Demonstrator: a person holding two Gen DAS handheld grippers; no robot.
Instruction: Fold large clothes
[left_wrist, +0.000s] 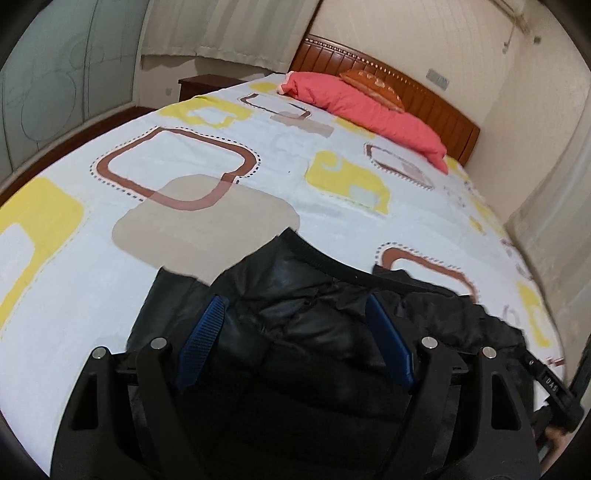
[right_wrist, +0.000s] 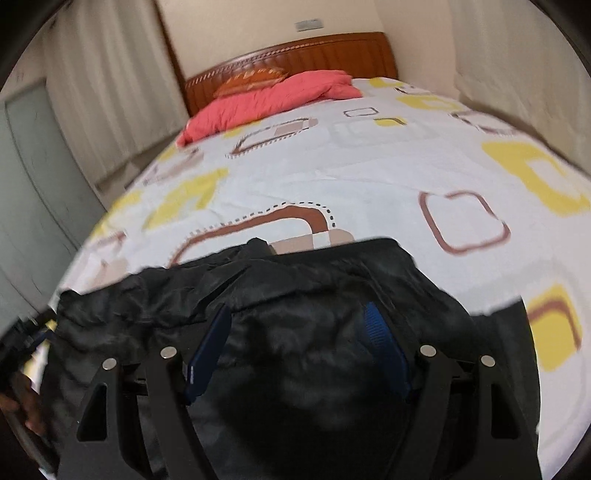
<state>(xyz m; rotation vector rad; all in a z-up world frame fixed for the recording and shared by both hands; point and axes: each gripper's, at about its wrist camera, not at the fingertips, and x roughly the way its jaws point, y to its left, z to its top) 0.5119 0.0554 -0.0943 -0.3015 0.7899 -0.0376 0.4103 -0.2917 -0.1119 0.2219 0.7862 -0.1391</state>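
While over black jacket (left_wrist: 314, 332), both grippers' fingers (left_wrist: 203, 332) (right_wrist: 384, 339) spread wide, gripping nothing.

1. Jacket (left_wrist: 317, 325): black throughout, with a dull sheen; no pattern visible.
2. Bedsheet (left_wrist: 280, 177): white ground printed with rounded squares in yellow, beige and brown; some of the brown outlines are edged with dark dashes.
3. Quilt (left_wrist: 373, 110): coral pink, plain.
4. Pillow (left_wrist: 373, 86): orange with pale markings.
5. Headboard (left_wrist: 436, 107): reddish-brown wood, ribbed, with a pale dotted trim along its top.
6. Left gripper (left_wrist: 297, 326) and right gripper (right_wrist: 299, 328): black frames, blue ribbed finger pads, silver pins.
7. Curtains (right_wrist: 110, 92): cream.
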